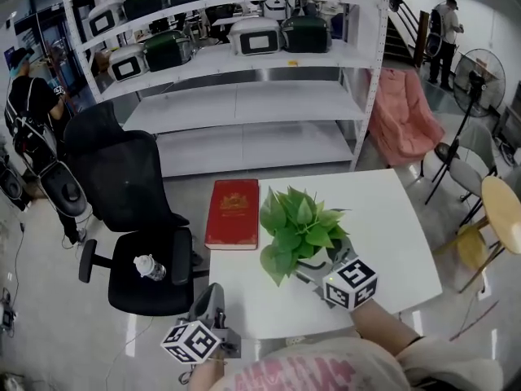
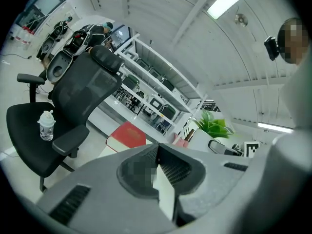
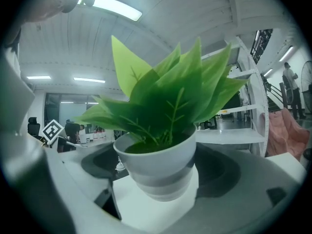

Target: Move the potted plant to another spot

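Note:
The potted plant point(image 1: 297, 226) has broad green leaves in a white pot point(image 3: 158, 165) and stands on the white table point(image 1: 383, 218), right of the middle. My right gripper point(image 1: 313, 267) reaches in from the near side and is shut on the pot, one jaw against each side; the pot leans slightly. In the right gripper view the gripper point(image 3: 156, 179) holds the pot low on its wall. My left gripper point(image 1: 213, 300) hangs off the table's near left corner, shut and holding nothing, its jaws point(image 2: 157, 147) meeting in a line. From there the plant point(image 2: 213, 126) shows far to the right.
A red book point(image 1: 233, 213) lies at the table's far left edge. A black office chair point(image 1: 138, 210) with a water bottle point(image 1: 150, 267) on its seat stands left of the table. White shelving point(image 1: 244, 96) is behind, a pink chair point(image 1: 403, 116) and a round wooden table point(image 1: 503, 210) to the right.

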A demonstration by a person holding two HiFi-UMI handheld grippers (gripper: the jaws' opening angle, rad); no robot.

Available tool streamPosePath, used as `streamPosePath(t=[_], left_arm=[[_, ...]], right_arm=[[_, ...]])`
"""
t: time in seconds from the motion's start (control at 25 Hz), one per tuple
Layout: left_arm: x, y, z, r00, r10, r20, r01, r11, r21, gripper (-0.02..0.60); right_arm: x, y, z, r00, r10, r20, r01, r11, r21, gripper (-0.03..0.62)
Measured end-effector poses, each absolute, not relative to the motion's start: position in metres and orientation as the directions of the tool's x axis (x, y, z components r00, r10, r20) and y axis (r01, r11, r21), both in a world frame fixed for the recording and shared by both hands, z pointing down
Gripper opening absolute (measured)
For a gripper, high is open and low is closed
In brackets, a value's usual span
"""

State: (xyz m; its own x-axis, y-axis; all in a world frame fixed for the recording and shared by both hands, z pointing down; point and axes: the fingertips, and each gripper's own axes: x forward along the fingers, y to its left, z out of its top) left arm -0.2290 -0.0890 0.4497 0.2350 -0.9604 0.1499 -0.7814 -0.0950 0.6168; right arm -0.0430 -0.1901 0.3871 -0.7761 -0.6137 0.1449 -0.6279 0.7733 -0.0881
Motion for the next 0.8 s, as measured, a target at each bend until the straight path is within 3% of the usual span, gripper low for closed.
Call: streamPosePath(t=[0.4, 0.8], left_arm=[[-0.221, -0.139, 0.444, 0.173, -0.975, 0.138, -0.792, -0.055, 0.608, 0.002], [-0.179, -0.180, 0.456, 0.214, -0.963, 0.163, -0.778, -0.067, 0.624, 0.002]], right_arm=[[-0.048, -0.253, 0.393, -0.812, -0.567, 0.140, -0.582, 0.807, -0.103, 0.505], [-0.045, -0.307, 0.411, -0.830, -0.539, 0.143, -0.555, 0.822, -0.127, 0.505]])
